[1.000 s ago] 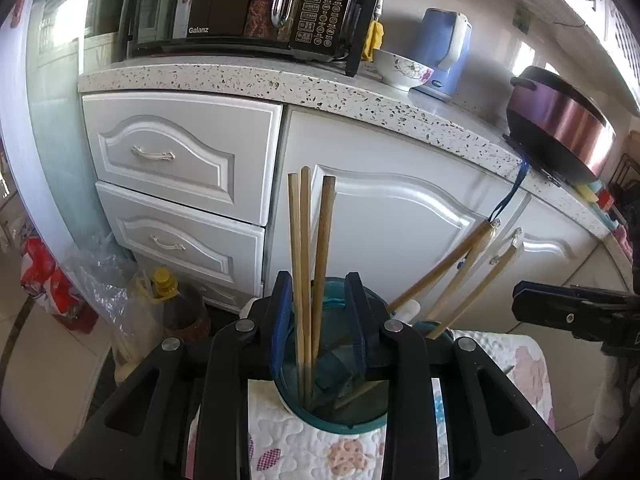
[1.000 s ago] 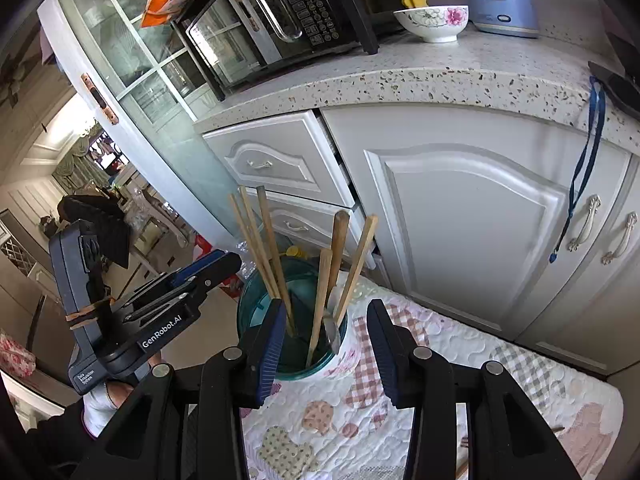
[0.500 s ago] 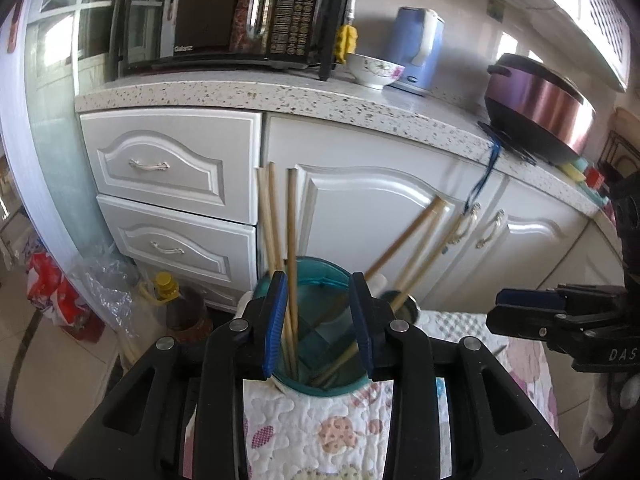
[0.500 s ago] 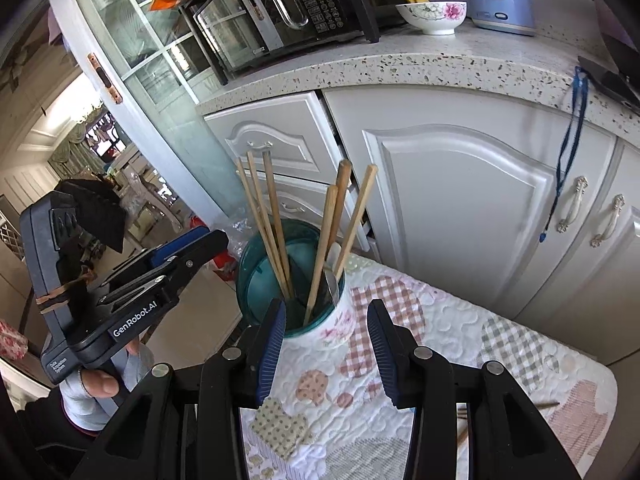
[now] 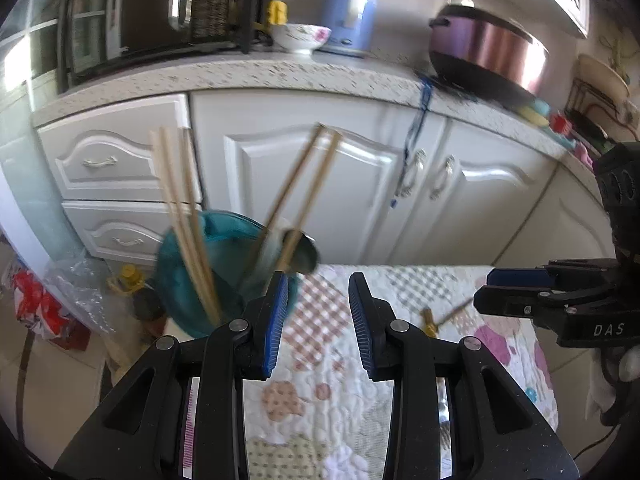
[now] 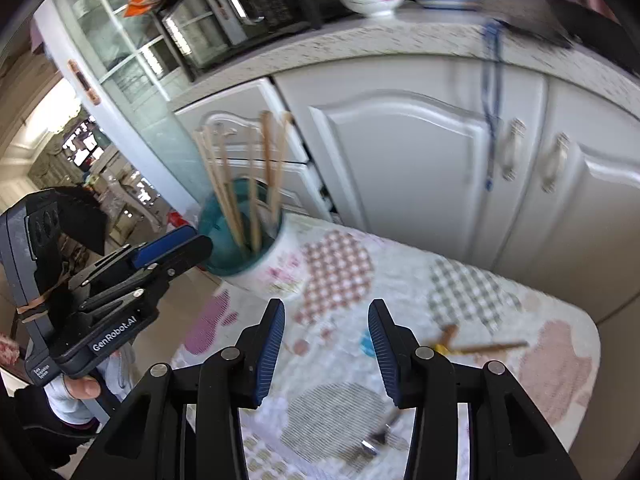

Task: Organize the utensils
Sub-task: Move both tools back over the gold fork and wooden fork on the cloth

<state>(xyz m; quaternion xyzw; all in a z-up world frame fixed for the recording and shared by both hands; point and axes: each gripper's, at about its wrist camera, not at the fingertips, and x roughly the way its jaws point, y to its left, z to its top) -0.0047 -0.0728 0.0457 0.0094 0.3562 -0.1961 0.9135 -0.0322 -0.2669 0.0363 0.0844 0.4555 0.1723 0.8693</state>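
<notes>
Left wrist view has the teal holder [image 5: 188,280] sitting at the far left corner of the table [image 5: 400,360], which wears a quilted patchwork cover, and it's already loaded: chopsticks [image 5: 180,208] lean left, more sticks lean right, and a metal spoon bowl [image 5: 302,250] peeks over the rim. So a good share of the sorting looks done! What's left, by my reading, lies out on the quilt: a thin stick with a yellow piece [image 6: 472,346] toward the right edge, and a metal fork or spoon [image 6: 376,440] near the front edge, too blurred to name for sure. The left claw [image 5: 318,320] is empty, blue pads parted with only quilt showing between them. The right claw [image 6: 326,346] is the same story, jaws apart, nothing held, aimed at the cloth just short of that yellow-tipped stick. Now the change: a second ago the left claw straddled the holder with chopsticks right between its pads, and now it has swung off to the right, leaving the holder beside its left finger, and its gap has widened a touch. The right claw has also slid away from the holder, which then sat dead ahead of it, toward the loose pieces. Both views are smeared with motion.
</notes>
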